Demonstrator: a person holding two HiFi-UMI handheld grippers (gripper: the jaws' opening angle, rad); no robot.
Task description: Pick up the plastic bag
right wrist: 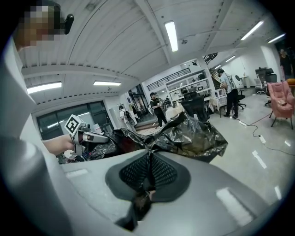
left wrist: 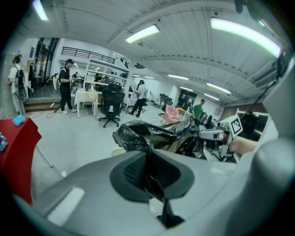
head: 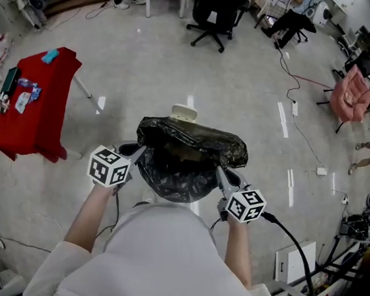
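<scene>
A black plastic bag (head: 187,157) hangs open-mouthed in front of me, stretched between my two grippers above the grey floor. My left gripper (head: 138,151) is shut on the bag's left rim, with black film pinched between its pads (left wrist: 148,161). On the other side, my right gripper (head: 221,173) is shut on the right rim, and crinkled film (right wrist: 193,133) runs out from its closed jaws. In the left gripper view the bag (left wrist: 147,136) spreads toward the right gripper (left wrist: 216,134). The bag's lower part is hidden behind my body.
A white object (head: 184,113) lies on the floor just beyond the bag. A red-draped table (head: 36,100) stands to the left. A black office chair (head: 214,13) is farther off, cables (head: 303,133) trail on the right, and a pink chair (head: 351,95) stands far right.
</scene>
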